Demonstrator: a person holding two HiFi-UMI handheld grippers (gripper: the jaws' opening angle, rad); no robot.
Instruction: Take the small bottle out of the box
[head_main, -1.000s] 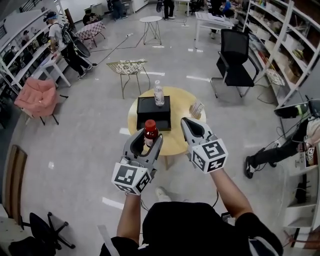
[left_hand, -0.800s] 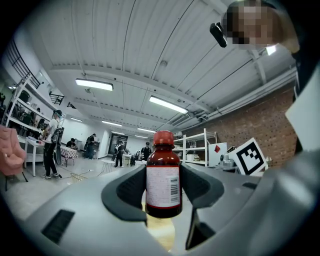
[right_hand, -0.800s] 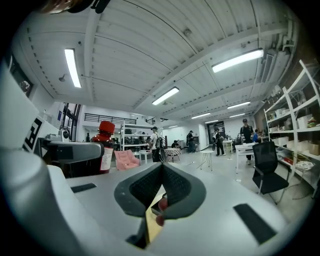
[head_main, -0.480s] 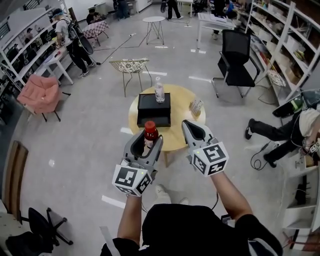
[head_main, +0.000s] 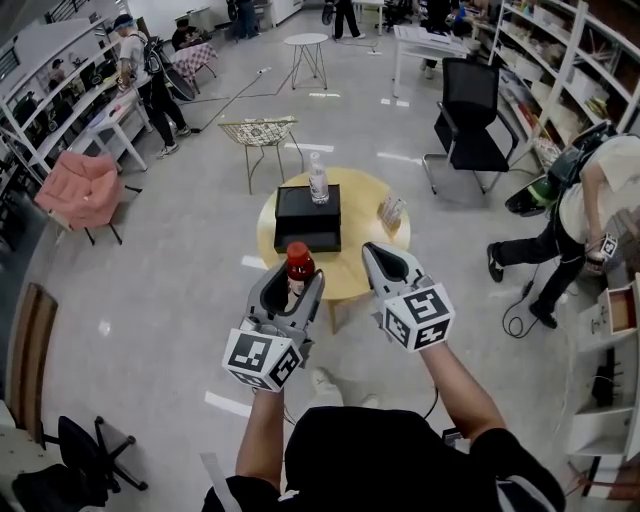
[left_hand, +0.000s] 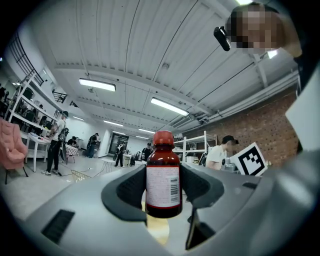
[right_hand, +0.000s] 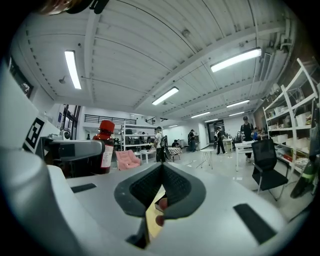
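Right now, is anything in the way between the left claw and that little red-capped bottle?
Nothing visible: the left gripper is shut on the small bottle, holding it upright, outside the black box.

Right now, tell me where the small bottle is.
In the head view the small bottle is clamped upright in the left gripper, over the near edge of the round table, outside the black box.

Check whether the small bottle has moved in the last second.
Yes, slightly. The small bottle, clamped by the left gripper, overlapped the front edge of the black box before; now it barely does, drawn back toward the person.
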